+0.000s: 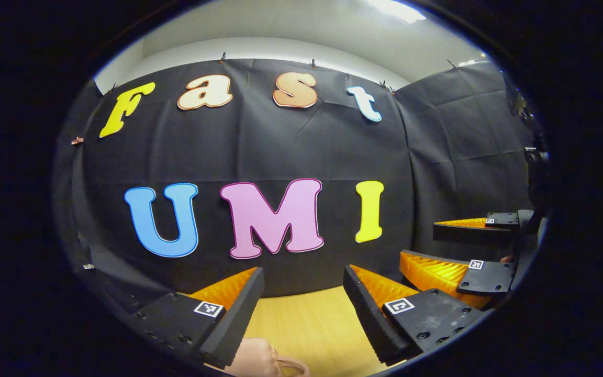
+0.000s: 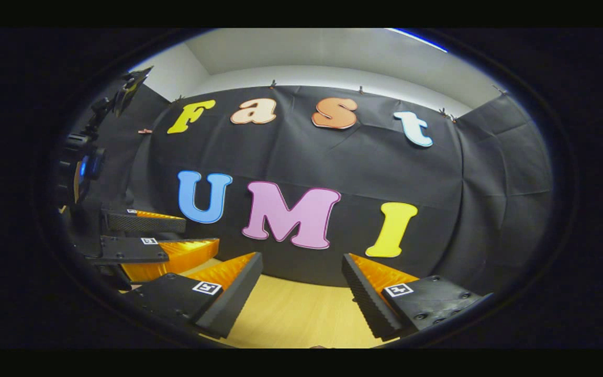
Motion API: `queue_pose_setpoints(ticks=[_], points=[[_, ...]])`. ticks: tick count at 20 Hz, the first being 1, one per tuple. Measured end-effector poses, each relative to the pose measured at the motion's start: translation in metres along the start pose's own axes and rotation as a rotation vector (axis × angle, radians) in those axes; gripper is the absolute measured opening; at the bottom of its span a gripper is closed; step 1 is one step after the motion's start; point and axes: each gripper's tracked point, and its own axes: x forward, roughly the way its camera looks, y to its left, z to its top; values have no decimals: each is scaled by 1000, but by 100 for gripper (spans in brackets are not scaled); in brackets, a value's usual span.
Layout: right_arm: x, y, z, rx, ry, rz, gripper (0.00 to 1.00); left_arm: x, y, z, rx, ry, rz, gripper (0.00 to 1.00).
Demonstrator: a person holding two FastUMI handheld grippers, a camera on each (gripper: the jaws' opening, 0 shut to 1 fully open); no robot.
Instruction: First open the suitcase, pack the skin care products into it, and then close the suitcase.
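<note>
We see both tools wide, holding nothing: left tool point(image 1: 301, 314), right tool point(image 2: 301, 298), above the wooden surface point(image 2: 291, 314); pink thing point(image 1: 259, 361) at bottom edge.

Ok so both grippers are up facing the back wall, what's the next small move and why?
Probably tilt both down toward the table. The left gripper and right gripper are open and hold nothing, aimed at the wall, and a pink object just peeks in at the bottom of the left gripper view.
</note>
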Motion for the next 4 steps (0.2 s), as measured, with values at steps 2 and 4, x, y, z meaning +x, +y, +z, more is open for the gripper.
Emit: queue_pose_setpoints(ticks=[2, 4], points=[[0, 2, -2, 2, 0, -1, 96, 2, 3, 0, 2, -3, 12, 96], [1, 4, -5, 12, 10, 4, 94, 3, 14, -3, -15, 14, 37, 99]])
